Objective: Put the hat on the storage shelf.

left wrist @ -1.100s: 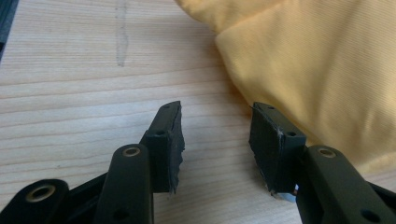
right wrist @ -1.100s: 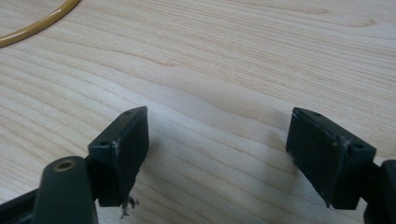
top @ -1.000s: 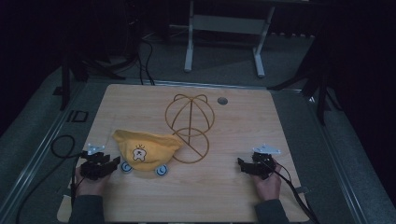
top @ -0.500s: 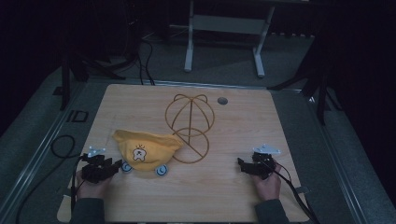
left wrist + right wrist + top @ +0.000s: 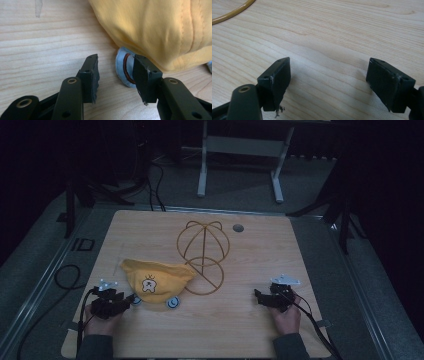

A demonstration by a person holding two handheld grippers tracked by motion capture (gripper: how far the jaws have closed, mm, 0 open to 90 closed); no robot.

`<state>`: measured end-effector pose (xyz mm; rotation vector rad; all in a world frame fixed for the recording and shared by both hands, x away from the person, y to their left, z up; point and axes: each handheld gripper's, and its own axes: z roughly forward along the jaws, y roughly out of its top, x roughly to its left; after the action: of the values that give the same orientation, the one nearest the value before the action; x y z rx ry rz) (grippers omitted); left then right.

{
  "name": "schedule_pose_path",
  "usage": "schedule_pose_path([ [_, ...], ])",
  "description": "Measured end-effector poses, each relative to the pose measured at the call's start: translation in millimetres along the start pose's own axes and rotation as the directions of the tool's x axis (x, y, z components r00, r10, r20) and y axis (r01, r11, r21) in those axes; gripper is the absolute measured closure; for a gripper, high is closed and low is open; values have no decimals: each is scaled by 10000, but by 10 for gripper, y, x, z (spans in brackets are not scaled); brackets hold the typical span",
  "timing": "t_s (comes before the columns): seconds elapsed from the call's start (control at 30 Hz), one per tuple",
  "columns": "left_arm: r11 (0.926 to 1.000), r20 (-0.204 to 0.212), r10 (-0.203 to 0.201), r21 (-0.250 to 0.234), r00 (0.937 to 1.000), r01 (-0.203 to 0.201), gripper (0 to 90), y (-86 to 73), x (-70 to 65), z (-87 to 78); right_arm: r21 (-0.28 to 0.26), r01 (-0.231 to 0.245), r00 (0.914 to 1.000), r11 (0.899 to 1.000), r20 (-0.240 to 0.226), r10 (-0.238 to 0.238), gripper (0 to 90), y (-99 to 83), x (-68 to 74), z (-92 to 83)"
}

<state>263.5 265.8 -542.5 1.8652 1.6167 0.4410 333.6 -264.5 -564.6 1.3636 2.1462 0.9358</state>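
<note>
A yellow child's cap (image 5: pixel 156 276) with a small animal face lies on the wooden table (image 5: pixel 250 330), left of centre; two pale blue ear flaps (image 5: pixel 172 303) peek out at its near edge. Behind it stands a gold wire hat stand (image 5: pixel 203 251). My left gripper (image 5: pixel 131 300) rests low at the cap's near left edge, open. In the left gripper view one blue flap (image 5: pixel 123 65) lies just beyond the open jaws, under the yellow cloth (image 5: pixel 160 30). My right gripper (image 5: pixel 258 294) sits on the table at the right, open and holding nothing, with bare wood between its fingertips (image 5: pixel 277 82).
A small grey round cap (image 5: pixel 238 227) is set in the table near its far edge. A metal frame (image 5: pixel 240 150) stands on the floor beyond the table. A black cable (image 5: pixel 67 277) loops off the table's left side. The stand's wire base (image 5: pixel 229 12) shows at the upper left.
My left gripper has edged slightly right, closer to the cap's near edge. The right gripper has stayed put.
</note>
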Motion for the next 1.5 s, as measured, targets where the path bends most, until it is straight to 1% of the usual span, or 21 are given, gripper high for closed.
schedule_pose_path([
  [0.1,9999,104,-103,11,9999,103,572,-1,5,6,0,8,10000,10000,-5,-8,196,1,-1,1],
  [0.27,9999,227,-80,139,9997,77,569,9,-3,36,3,11,10000,10000,-8,-11,195,2,-1,2],
  [0.3,9998,267,-16,200,9996,11,568,10,-5,44,2,9,10000,10000,-10,-9,195,2,-1,2],
  [0.37,9992,206,58,405,9998,-66,569,6,-18,65,3,11,10000,10000,-9,-11,195,2,-1,2],
  [0.53,9987,59,132,483,9999,-135,584,5,-49,72,2,14,10000,10000,-9,-14,195,2,-1,2],
  [0.63,9982,9,211,557,9998,-211,632,5,-80,70,2,14,10000,10000,-9,-14,195,2,-1,2],
  [0.8,9972,236,210,713,9995,-227,754,17,-100,63,3,11,10000,10000,-8,-11,195,2,-1,2],
  [0.9,9974,301,200,683,9993,-220,826,18,-97,44,2,12,10000,10000,-10,-12,195,2,-1,2],
  [0.93,9976,368,129,674,9992,-154,841,18,-91,39,2,11,10000,10000,-11,-11,195,2,-1,2],
  [0.97,9976,396,157,674,9991,-183,847,20,-81,34,3,11,10000,10000,-11,-11,195,2,-1,2],
  [1.13,9987,694,-32,503,9976,-3,860,27,-63,5,3,11,10000,10000,-9,-11,195,2,-1,2],
  [1.23,9994,895,-239,253,9957,217,863,39,-54,-41,-3,24,10000,10000,-19,-24,194,3,-2,3],
  [1.4,9998,962,-214,82,9951,207,863,79,-39,-93,-6,36,10000,10000,-48,-36,194,5,-3,6],
  [1.43,9998,1045,-214,30,9943,212,863,87,-38,-114,-5,33,10000,10000,-48,-33,194,5,-3,6],
  [1.5,9999,1078,-163,-33,9940,168,863,94,-40,-141,-4,32,10000,10000,-56,-32,194,5,-3,7],
])
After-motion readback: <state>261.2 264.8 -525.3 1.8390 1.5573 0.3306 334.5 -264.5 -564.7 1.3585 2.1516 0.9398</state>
